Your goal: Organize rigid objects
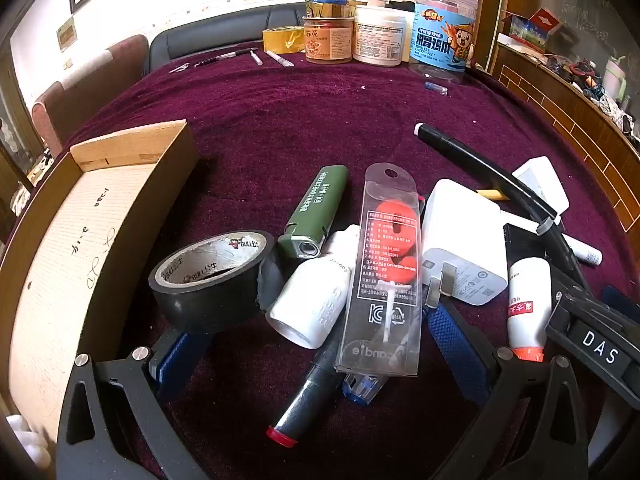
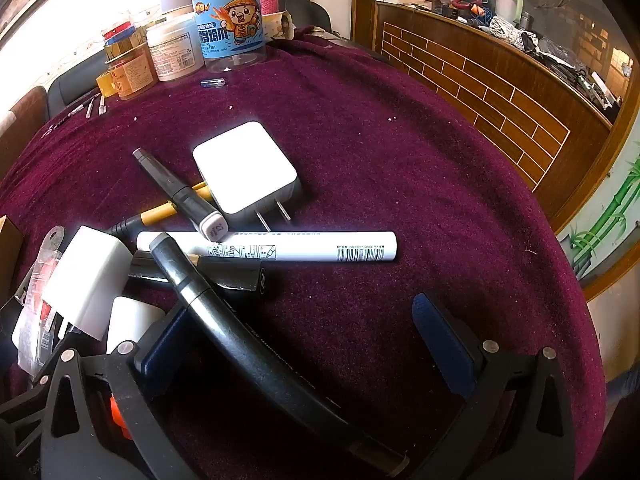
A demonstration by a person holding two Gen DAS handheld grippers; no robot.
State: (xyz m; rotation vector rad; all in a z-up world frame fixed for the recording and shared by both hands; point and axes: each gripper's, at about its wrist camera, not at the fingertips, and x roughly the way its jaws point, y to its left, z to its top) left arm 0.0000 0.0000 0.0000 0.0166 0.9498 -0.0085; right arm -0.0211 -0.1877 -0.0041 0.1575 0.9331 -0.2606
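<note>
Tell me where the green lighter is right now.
In the left wrist view, the green lighter lies on the purple cloth, centre, between the black tape roll and the clear candle package.

Both wrist views look low, close across the table (image 1: 304, 120), sharing the white charger (image 1: 464, 236).

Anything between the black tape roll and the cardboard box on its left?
Nothing visible. The black tape roll sits right beside the cardboard box, with only bare cloth and the box wall between them. The left gripper, open, straddles the pile next to it.
</note>
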